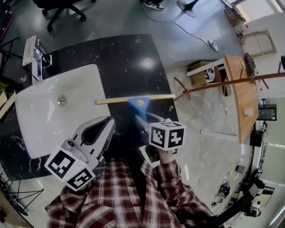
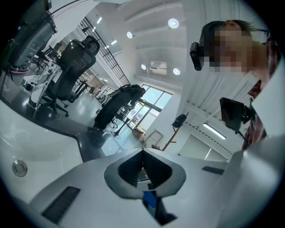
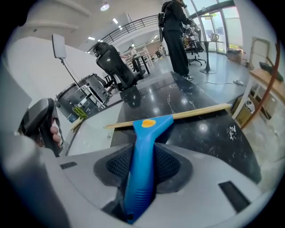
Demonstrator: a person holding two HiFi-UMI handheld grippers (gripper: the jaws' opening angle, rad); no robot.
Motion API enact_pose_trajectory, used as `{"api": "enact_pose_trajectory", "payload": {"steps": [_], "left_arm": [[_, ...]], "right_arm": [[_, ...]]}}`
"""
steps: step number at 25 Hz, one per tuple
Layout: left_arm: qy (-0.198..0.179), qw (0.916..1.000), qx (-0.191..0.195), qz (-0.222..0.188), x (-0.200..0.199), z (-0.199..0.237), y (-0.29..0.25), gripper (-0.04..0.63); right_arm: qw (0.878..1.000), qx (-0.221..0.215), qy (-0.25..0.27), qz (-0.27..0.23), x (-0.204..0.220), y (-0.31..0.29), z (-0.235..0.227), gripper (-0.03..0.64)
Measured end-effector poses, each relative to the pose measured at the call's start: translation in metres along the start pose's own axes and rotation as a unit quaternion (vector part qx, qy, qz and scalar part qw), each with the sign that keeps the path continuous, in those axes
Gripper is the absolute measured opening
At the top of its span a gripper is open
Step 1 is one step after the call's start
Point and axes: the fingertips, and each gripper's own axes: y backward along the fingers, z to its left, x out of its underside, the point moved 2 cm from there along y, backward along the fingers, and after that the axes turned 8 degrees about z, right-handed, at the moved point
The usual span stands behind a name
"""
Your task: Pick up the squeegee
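Observation:
The squeegee (image 1: 138, 105) has a blue handle and a long yellow blade lying across the black marble counter (image 1: 129, 62), just right of the sink. My right gripper (image 1: 142, 123) is shut on the blue handle (image 3: 143, 151), which runs up between the two dark pads; the blade (image 3: 187, 112) stretches crosswise beyond the jaws and rests on the counter. My left gripper (image 1: 106, 124) hovers over the sink's right edge, beside the right one, with its jaws closed together and nothing held (image 2: 143, 171). It points level, away from the squeegee.
A white sink (image 1: 40, 120) with a drain (image 1: 62, 100) and a faucet (image 1: 35, 58) takes up the counter's left half. The counter's right edge drops to the floor, where a wooden stand (image 1: 222, 82) and a bench stand. An office chair (image 1: 60, 9) is beyond the counter.

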Motion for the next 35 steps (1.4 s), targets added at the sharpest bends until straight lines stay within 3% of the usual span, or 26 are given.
{"api": "enact_pose_trajectory", "payload": {"steps": [10, 17, 21, 27, 32, 35], "left_arm": [[-0.029, 0.9995, 0.005, -0.009, -0.007, -0.019, 0.002, 0.009], [-0.067, 0.9975, 0.01, -0.017, -0.016, -0.041, 0.004, 0.011], [-0.094, 0.9953, 0.016, -0.017, -0.019, -0.055, 0.004, 0.009], [-0.127, 0.9915, 0.024, -0.019, -0.024, -0.074, 0.001, 0.009], [-0.138, 0.99, 0.025, -0.015, -0.023, -0.082, -0.001, 0.009], [-0.142, 0.9893, 0.026, -0.016, -0.023, -0.086, -0.002, 0.009]], "right_arm": [[0.988, -0.105, -0.08, -0.078, -0.017, 0.029, 0.005, 0.146], [0.974, -0.151, -0.06, -0.156, -0.038, 0.069, 0.025, 0.146], [0.957, -0.182, -0.026, -0.224, -0.055, 0.11, 0.045, 0.146], [0.922, -0.24, 0.012, -0.304, -0.067, 0.171, 0.077, 0.146], [0.901, -0.266, 0.043, -0.341, -0.069, 0.207, 0.095, 0.146], [0.894, -0.275, 0.061, -0.349, -0.069, 0.218, 0.103, 0.146]]}}
